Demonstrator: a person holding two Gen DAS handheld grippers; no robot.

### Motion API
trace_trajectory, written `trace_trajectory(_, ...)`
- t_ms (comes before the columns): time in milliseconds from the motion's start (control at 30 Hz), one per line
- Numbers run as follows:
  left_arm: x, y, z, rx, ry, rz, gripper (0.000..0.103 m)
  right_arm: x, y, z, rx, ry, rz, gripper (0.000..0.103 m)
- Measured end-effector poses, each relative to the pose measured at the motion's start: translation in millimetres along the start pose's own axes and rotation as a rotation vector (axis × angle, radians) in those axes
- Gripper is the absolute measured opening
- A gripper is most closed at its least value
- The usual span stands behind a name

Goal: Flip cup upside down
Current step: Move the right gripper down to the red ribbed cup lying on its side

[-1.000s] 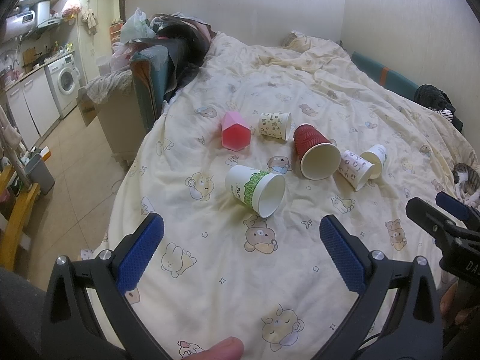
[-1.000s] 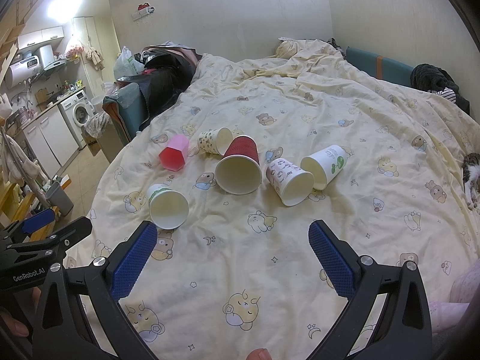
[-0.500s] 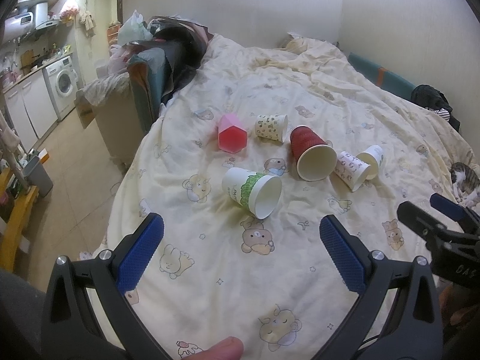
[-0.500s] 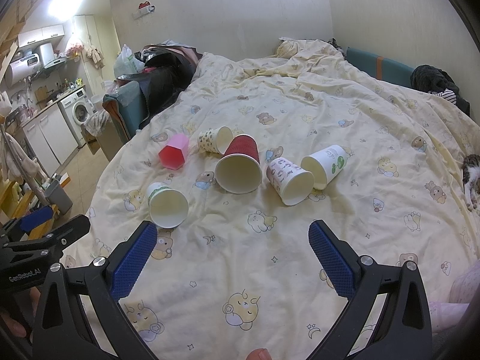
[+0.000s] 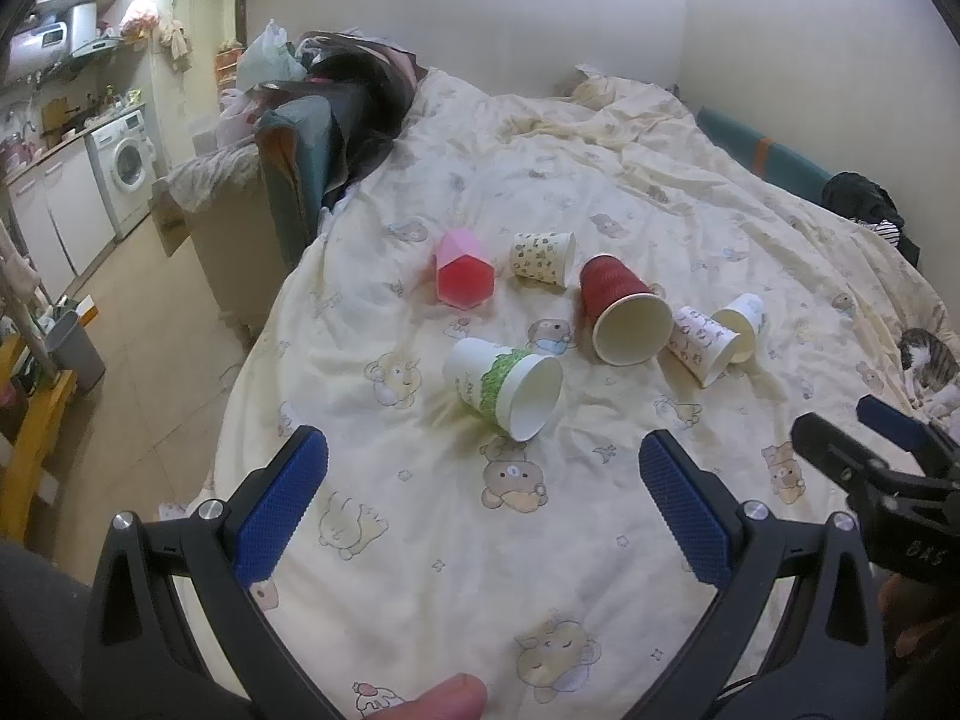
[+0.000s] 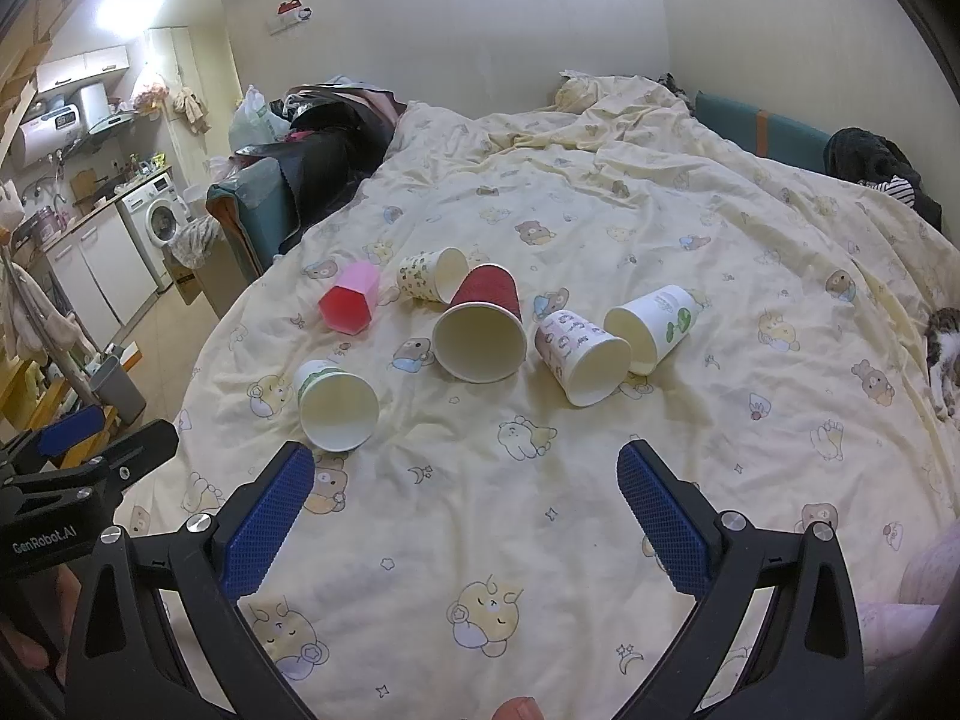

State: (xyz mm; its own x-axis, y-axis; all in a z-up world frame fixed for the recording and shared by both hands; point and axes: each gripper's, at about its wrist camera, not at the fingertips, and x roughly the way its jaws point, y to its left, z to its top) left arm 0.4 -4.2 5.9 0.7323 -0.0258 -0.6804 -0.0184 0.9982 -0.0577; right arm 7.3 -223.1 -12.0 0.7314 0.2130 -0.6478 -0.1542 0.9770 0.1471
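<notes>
From my left gripper (image 5: 483, 498) I see six cups lying on their sides on the bed (image 5: 420, 540), but the far pair overlap: the pink-printed cup (image 5: 699, 345) hides part of the cup with the green leaf mark (image 5: 741, 324), and that mark itself cannot be made out here. My right gripper's (image 6: 465, 510) view shows both of these openly, the leaf-marked cup (image 6: 654, 327) just beside the pink-printed one (image 6: 579, 354), rims touching or nearly so. The nearest cup, white with a green band (image 5: 504, 387), shows its side and band from the left view; from the right view I mostly look into its mouth (image 6: 336, 399). The red cup (image 6: 483, 327), the spotted cup (image 6: 429, 276) and the pink faceted cup (image 6: 351, 300) lie further back. A cat (image 5: 927, 360) is cut off at the edge in both views. Both pairs of fingers are spread wide, released, holding nothing, above the bedsheet short of the cups.
</notes>
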Motion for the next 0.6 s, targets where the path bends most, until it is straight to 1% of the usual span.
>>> trace_trajectory(100,-0.4,0.5,8.2,-0.013,0.022,-0.035,0.103,-0.1,0.3,3.7,0.007,0.005,0.007,0.103)
trace_trajectory(200,-0.5,-1.1,18.8,-0.007,0.035,-0.015,0.103,-0.3,-0.6,10.9,0.019,0.009,0.018,0.103)
trace_trajectory(333,3.9,1.1,37.0,-0.018,0.050,-0.024,0.103,2.1,-3.2,28.8,0.033,0.017,0.022,0.103)
trace_trajectory(500,20.2,2.1,64.1,-0.001,0.064,-0.005,0.103,13.4,1.5,55.1,-0.011,0.026,0.011,0.103)
trace_trajectory(600,31.3,4.0,78.5,0.015,0.059,0.007,0.103,26.8,3.2,69.3,-0.029,0.052,0.009,0.103)
